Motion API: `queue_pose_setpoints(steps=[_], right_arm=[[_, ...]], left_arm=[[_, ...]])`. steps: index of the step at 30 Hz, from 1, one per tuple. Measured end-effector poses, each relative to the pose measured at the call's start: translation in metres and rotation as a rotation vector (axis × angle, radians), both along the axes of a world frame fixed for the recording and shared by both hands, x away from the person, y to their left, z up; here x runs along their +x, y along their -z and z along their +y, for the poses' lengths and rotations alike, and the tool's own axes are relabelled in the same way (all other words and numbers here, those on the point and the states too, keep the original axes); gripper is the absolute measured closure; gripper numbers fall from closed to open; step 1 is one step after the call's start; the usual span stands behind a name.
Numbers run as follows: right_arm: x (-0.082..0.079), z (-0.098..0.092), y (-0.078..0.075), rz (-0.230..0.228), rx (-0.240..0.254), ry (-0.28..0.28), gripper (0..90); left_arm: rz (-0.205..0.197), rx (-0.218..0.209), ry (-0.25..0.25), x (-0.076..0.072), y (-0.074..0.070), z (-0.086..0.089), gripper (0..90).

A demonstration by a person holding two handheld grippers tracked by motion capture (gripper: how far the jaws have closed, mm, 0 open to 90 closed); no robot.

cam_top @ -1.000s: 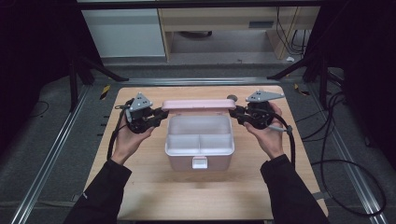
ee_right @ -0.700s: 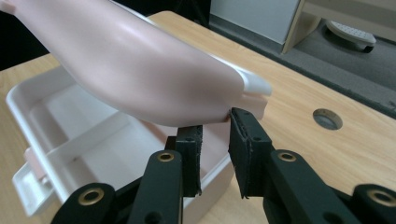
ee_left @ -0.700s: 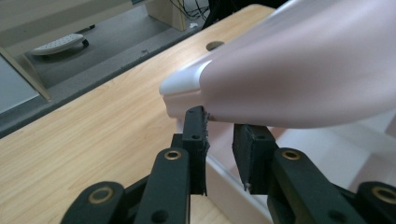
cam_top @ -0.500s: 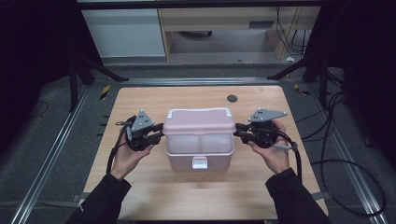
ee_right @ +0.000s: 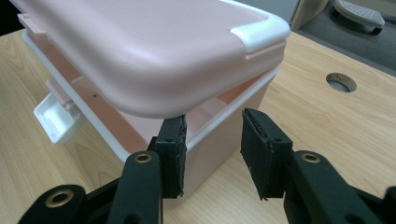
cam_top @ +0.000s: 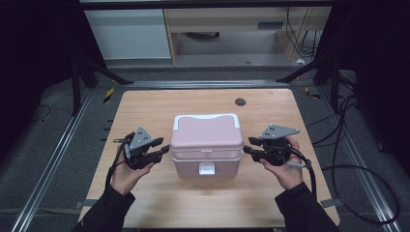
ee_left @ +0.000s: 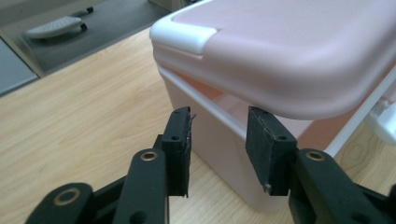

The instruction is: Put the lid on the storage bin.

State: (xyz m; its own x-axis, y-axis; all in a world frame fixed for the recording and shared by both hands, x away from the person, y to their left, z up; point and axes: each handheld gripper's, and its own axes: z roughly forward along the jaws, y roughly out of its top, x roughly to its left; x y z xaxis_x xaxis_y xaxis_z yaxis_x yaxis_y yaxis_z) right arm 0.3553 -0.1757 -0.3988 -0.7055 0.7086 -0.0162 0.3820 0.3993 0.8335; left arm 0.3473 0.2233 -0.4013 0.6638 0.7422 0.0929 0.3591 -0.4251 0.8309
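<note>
The left gripper (cam_top: 162, 149) stood with its fingers (ee_left: 180, 149) parted about halfway, having just been opening. In the left gripper view the gap between them was bare and the pads pressed on nothing; their tips sat just under the overhanging edge of the pink lid (ee_left: 299, 51), close to the side wall of the box (ee_left: 219, 135). The right gripper (cam_top: 251, 146) matched it: its fingers (ee_right: 264, 156) had just been opening too, released and gripping nothing, with one tip right below the rim of the lid (ee_right: 140, 51) and the other out beside the box wall. Whether either tip actually touched the plastic could not be told.

The lid lay on top of the box (cam_top: 207, 162) but not fully seated; in both gripper views a gap showed between it and the box's white rim. A white latch (cam_top: 207, 168) hung at the front of the box.

The box stood near the middle of the light wooden surface (cam_top: 145, 111), between the two grippers. A round dark hole (cam_top: 240, 102) sat in the surface behind it. Around it lay grey floor, metal rails (cam_top: 53, 159), loose cables (cam_top: 358, 169) and pale cabinets (cam_top: 130, 34) at the back of a dark room.
</note>
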Motion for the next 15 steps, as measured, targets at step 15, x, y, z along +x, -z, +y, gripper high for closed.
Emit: queue_pose_setpoints(steps=[15], right_arm=[[0.011, -0.038, 0.014, 0.017, -0.032, 0.167, 39.0]], left_arm=[[0.069, 0.03, -0.121, 0.016, 0.024, 0.033, 44.8]])
